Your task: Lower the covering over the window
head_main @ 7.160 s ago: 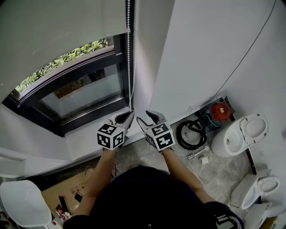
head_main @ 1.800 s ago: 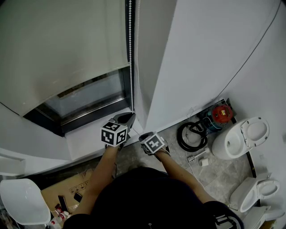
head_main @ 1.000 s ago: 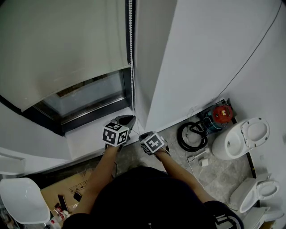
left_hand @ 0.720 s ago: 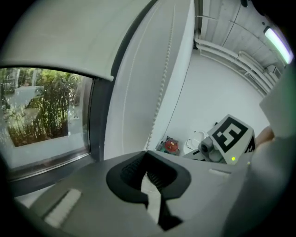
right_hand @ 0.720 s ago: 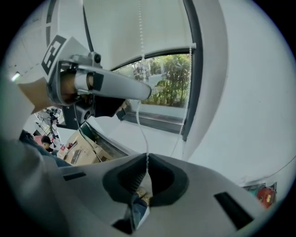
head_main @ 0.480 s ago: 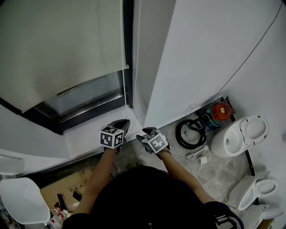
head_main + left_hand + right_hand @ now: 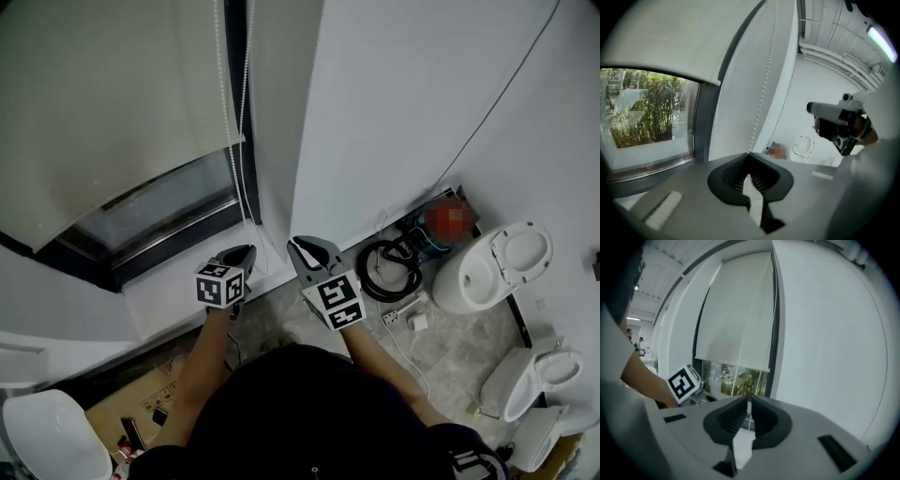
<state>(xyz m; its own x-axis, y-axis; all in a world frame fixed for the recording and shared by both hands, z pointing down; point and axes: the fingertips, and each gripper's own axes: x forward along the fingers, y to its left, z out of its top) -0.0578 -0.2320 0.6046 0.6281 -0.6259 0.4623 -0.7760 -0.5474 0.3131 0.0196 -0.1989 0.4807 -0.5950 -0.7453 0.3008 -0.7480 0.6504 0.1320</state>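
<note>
A pale roller blind (image 7: pixel 103 103) covers most of the window (image 7: pixel 159 202); a strip of glass shows under its bottom rail. Its white bead chain (image 7: pixel 247 112) hangs beside the dark frame. My left gripper (image 7: pixel 239 251) is low by the sill, shut on the chain (image 7: pixel 764 93), which runs straight into its jaws (image 7: pixel 749 157). My right gripper (image 7: pixel 302 246) is raised higher, to the right of the left one. Its jaws have just been closing and stand a narrow slit apart (image 7: pixel 749 401), with a thin strand of chain lined up at the slit. The blind (image 7: pixel 736 310) fills that view.
A white wall (image 7: pixel 403 112) stands right of the window. On the floor lie a coiled black hose (image 7: pixel 386 267), two white toilets (image 7: pixel 492 267) (image 7: pixel 553 370), a cardboard box (image 7: pixel 141 403) and a white chair (image 7: pixel 52 441). The sill (image 7: pixel 169 291) is below the window.
The blind hangs much lower than seven seconds ago. My right gripper has risen and now points more level. The left gripper has sunk a little with the chain.
</note>
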